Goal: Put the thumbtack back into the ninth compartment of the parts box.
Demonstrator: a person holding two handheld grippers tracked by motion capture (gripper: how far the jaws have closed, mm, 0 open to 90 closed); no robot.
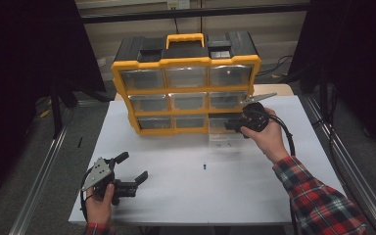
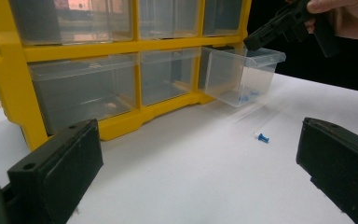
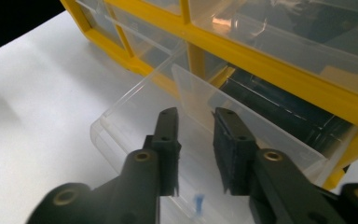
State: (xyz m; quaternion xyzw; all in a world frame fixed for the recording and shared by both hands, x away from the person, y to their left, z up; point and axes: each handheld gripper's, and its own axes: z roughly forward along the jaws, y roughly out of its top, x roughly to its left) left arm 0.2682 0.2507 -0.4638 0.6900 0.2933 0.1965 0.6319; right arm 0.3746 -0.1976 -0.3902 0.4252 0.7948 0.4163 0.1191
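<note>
The step in hand looks like dropping pins into the drawer point(image 2: 242, 74) pulled out of the bottom right slot of the yellow cabinet point(image 1: 186, 88). The right gripper point(image 3: 196, 140) hangs over that open drawer with its jaws a narrow gap apart and nothing between them. At least one blue pin point(image 3: 198, 203) lies on the drawer floor beneath them, though through the clear plastic I cannot tell how many there are.

A second pin point(image 2: 262, 138) lies on the table point(image 1: 176, 191), in front of the cabinet and a little short of the drawer. The left gripper point(image 1: 132, 169) rests near the table's front edge, well in front of the cabinet's left side, jaws wide and empty, with that loose pin showing between them farther off.

Next, I judge, a gripper must go to the loose pin. It is tiny and lies flat, so the jaws need to come down low, straddle it and close fully, or it will skid away. Then it has to be carried over the drawer rim.

The table is plain white and bare apart from these things. Around the cabinet the room is dim, with black curtains at both sides, metal rails along the table and cables on the floor behind.
</note>
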